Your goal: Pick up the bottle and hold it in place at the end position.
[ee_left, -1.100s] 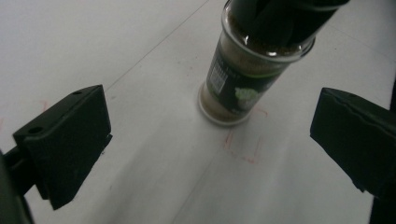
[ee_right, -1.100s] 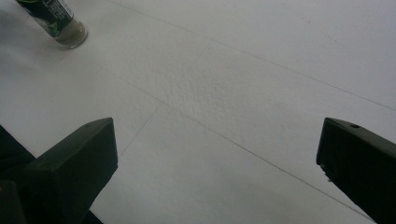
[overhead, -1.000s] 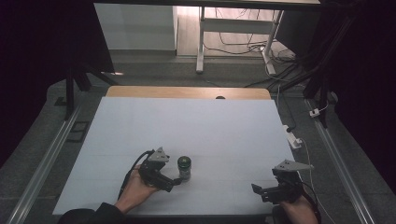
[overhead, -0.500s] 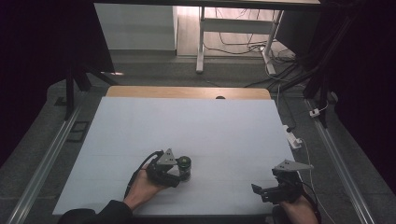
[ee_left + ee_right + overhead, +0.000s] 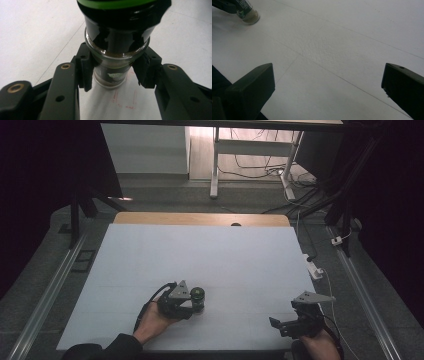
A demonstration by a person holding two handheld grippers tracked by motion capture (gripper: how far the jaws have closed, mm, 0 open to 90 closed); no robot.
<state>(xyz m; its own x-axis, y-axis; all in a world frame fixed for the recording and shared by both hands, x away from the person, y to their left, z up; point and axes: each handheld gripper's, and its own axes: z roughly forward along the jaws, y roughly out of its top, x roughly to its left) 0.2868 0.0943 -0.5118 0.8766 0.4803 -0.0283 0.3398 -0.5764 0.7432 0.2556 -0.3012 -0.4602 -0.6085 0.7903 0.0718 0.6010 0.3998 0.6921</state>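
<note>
Left gripper view showed the left gripper [image 5: 113, 72] just closed, its jaws clamped on the small jar [image 5: 117, 42] standing near the desk's [image 5: 250, 255] front edge. The grasp step was judged complete; a steady lift was called for next. The right gripper [image 5: 292, 324] was held idle, jaws apart.

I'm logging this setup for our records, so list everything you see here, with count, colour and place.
jar: one, dark glass with a green lid, upright on the near-left part of the table, clamped at its body by the left gripper.
table: one, white top with a wooden strip along the far edge.
power strip: one, white, beside the table's right edge.
metal stand: one, pale, on the floor beyond the table, with cables around it.
left gripper: one, black with a grey plate on top, jaws just closed onto the jar, pads pressing both sides.
right gripper: one, black with a grey plate, near-right table corner, jaws wide apart, holding nothing.
hands: two, at the near edge, one behind each gripper.
</note>
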